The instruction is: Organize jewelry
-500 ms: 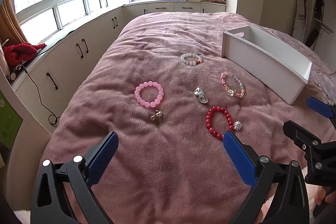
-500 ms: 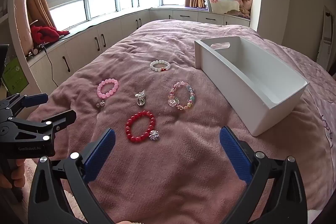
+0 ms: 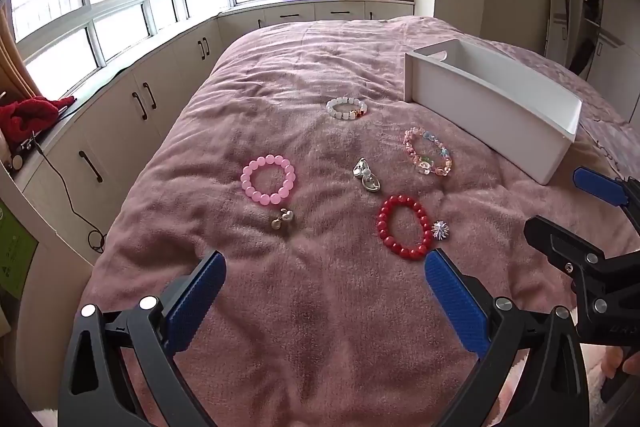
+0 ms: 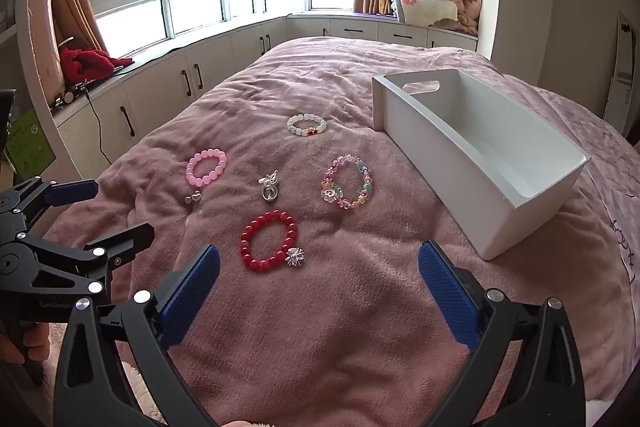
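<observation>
The left gripper [image 4: 76, 207] body reads "GenRobot", cut off at its end. Left gripper and right gripper [image 4: 319, 279] both gape wide, holding nothing, above the near bed [image 4: 340, 347]. The white bin [image 4: 480, 163], far right, looks empty. The red bracelet [image 4: 267, 241] lies nearest; pink bracelet [image 4: 206, 167], white bracelet [image 4: 306, 124] and multicolored bracelet [image 4: 347, 186] lie farther off.

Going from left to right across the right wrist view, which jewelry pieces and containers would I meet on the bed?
Pink bracelet → silver charm → white bracelet → pastel bracelet → white bin.
</observation>
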### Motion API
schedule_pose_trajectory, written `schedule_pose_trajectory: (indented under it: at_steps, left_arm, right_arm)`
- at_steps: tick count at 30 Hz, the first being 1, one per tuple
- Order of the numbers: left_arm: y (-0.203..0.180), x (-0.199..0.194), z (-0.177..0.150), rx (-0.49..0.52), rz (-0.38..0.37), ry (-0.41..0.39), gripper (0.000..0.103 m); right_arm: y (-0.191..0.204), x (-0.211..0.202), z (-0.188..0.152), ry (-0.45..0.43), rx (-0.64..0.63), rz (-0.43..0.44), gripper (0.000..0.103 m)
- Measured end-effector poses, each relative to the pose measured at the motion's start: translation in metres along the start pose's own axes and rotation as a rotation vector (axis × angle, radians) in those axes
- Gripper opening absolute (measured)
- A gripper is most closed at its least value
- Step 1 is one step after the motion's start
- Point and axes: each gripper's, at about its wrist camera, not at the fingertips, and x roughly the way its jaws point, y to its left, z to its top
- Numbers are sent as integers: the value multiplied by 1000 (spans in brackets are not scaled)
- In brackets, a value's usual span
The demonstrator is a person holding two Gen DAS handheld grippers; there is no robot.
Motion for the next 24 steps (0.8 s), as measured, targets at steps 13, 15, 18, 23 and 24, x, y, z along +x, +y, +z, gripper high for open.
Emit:
schedule_pose_trajectory:
  at_steps: [13,15,18,23,24]
  left_arm:
    - [-3,3,-2,-13,8,1,101]
    - [-2,1,-2,-5,6,-2,101]
    - [-1,1,-3,-12,3,1,101]
    - [3,2,-2,-5,0,5,101]
    - [3,2,-2,-7,1,6,101]
  right_arm:
    - [0,0,-1,1,2,2,98]
    - [0,0,0,2,2,1,98]
    - [-1,0,0,3,3,2,98]
    - [1,2,-1,5,3,2,98]
    - [1,2,-1,6,3,2,98]
